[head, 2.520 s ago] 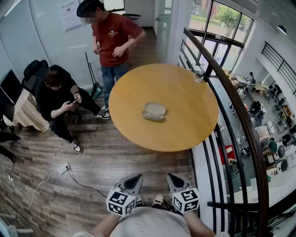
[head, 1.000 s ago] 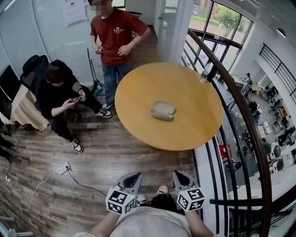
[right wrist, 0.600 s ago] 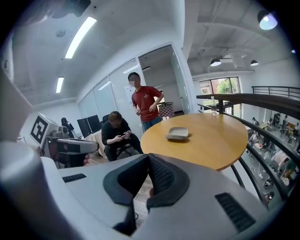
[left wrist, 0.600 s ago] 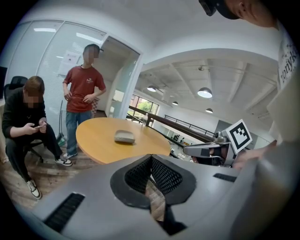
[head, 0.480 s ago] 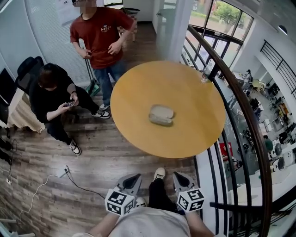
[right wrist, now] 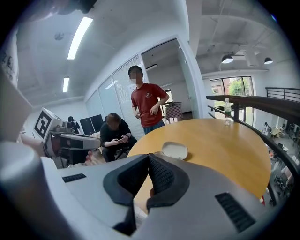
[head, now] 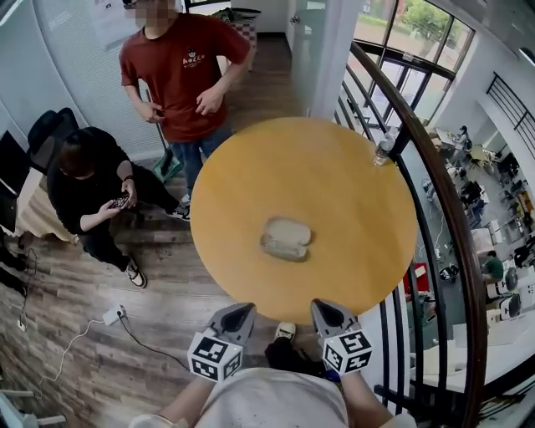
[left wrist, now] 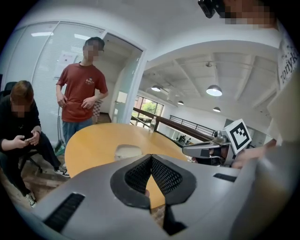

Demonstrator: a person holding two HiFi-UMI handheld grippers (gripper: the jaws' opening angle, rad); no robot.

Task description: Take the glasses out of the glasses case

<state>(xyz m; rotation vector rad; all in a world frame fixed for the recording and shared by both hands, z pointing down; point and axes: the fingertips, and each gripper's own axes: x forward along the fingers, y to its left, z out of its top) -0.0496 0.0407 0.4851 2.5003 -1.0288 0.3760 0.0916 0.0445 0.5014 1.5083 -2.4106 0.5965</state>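
No words can be read for certain. The standing person's red T-shirt (head: 180, 71) has a small white print on the chest (too small to make out). A paper sheet (head: 113, 21) on the glass wall is blurred. The left gripper (head: 236, 318) and right gripper (head: 324, 314) each carry a cube with black-and-white square codes, not letters.

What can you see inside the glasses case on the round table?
Nothing: the glasses case lies shut on the table, so whatever it holds is covered in every view.
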